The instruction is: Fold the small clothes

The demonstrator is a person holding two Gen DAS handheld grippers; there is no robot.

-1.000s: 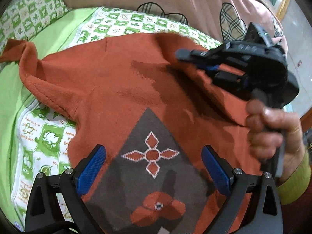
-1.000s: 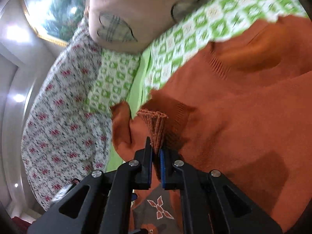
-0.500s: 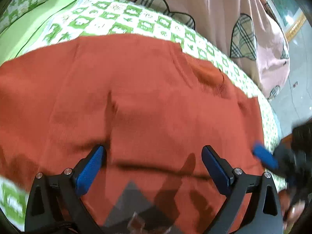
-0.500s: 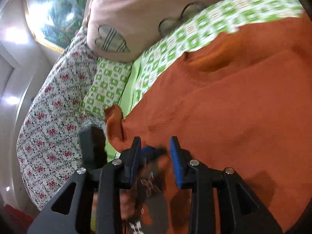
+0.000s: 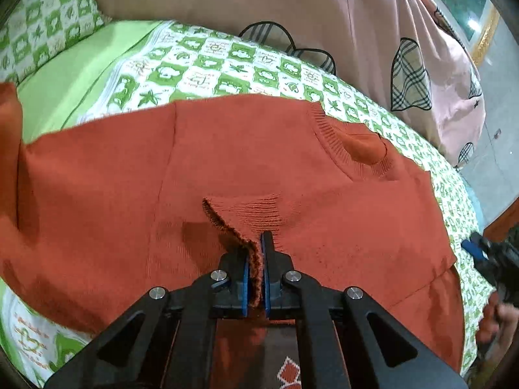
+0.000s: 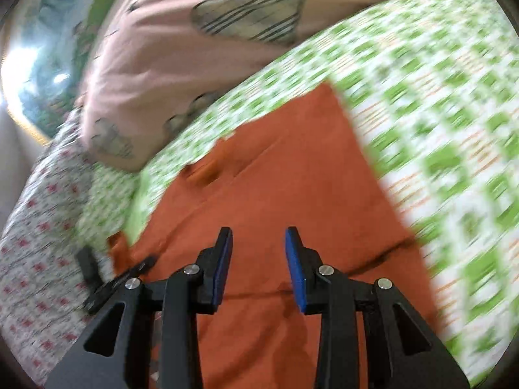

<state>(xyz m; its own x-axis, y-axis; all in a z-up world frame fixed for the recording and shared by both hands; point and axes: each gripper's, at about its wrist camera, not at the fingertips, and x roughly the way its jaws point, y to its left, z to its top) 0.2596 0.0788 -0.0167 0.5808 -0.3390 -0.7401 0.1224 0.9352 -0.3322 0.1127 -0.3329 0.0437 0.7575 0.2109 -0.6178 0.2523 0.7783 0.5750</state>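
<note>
**A:** Starting at the left of the left wrist view, where is the garment?

**B:** The rust-orange knitted sweater point(image 5: 227, 168) lies spread across the middle of the frame on the green-and-white checked bedsheet point(image 5: 207, 68). One sleeve point(image 5: 9, 149) trails off at the left edge. The ribbed round neckline point(image 5: 356, 149) sits right of centre, and a pink quilt with plaid heart patches point(image 5: 373, 22) fills the upper right.

**B:** At lower centre the left gripper point(image 5: 255, 278) is clamped on a ribbed cuff or hem edge point(image 5: 240, 223), lifted a little off the body of the sweater.

**A:** And the other tool?

**B:** The right gripper point(image 6: 258, 259) hangs over the sweater at the lower centre of its own blurred view, jaws apart, nothing between them. In the left wrist view it shows only at the far right edge.

**A:** How much is done?

**B:** Early, I'd judge. The right side looks turned in along a straight edge, but the left sleeve lies out and the body is still broad. The pinched ribbing has yet to be laid down, and the crosswise folds remain.
</note>
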